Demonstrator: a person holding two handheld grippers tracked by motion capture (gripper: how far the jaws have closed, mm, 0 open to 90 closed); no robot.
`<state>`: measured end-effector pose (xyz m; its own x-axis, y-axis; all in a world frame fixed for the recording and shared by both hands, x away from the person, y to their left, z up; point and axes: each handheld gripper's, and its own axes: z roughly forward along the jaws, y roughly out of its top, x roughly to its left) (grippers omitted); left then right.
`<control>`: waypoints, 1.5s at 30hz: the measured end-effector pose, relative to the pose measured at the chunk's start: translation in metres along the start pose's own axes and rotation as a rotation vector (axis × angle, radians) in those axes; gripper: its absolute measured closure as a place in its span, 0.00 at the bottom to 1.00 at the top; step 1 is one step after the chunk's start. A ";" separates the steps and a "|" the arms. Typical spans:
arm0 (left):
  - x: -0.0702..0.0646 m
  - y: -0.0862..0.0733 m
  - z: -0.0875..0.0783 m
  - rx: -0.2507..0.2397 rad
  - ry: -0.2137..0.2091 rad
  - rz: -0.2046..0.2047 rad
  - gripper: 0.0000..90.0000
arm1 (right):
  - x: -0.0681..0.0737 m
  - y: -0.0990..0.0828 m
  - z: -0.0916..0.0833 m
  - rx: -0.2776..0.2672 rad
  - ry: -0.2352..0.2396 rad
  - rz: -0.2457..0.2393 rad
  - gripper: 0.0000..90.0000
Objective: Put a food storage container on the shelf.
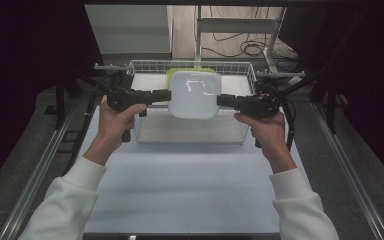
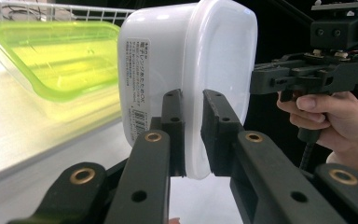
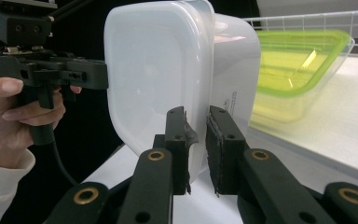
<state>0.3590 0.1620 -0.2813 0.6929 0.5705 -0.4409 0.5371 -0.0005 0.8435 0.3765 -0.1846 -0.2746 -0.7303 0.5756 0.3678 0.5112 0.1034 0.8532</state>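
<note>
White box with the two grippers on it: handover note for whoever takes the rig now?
Left gripper: shut on the rim of the white box.
Right gripper: shut on the opposite rim.
Box hangs level between them, lid up, above the wire basket.
Green container lies in the basket behind it.
Done: box gripped and off the surface.
Left: probably carry it to its spot and set it down; keep both grips even.

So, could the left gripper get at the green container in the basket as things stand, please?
Probably not: the left gripper is shut on the white container's rim, which hangs over the green container.
</note>
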 end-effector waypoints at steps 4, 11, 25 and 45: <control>0.003 0.008 -0.001 -0.002 0.003 0.003 0.88 | -0.002 0.007 0.002 -0.004 0.011 0.009 0.87; 0.013 0.022 0.003 -0.004 0.002 -0.006 0.88 | -0.009 0.023 0.010 -0.003 0.008 0.027 0.87; 0.023 0.045 0.015 0.001 -0.001 -0.026 0.88 | -0.024 0.047 0.014 -0.012 0.012 0.058 0.87; 0.057 0.057 0.033 0.039 0.028 -0.121 0.88 | -0.051 0.062 0.043 0.051 -0.020 0.147 0.86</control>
<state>0.4454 0.1675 -0.2684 0.6083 0.5911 -0.5297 0.6349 0.0382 0.7717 0.4650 -0.1730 -0.2567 -0.6367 0.6036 0.4799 0.6349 0.0572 0.7705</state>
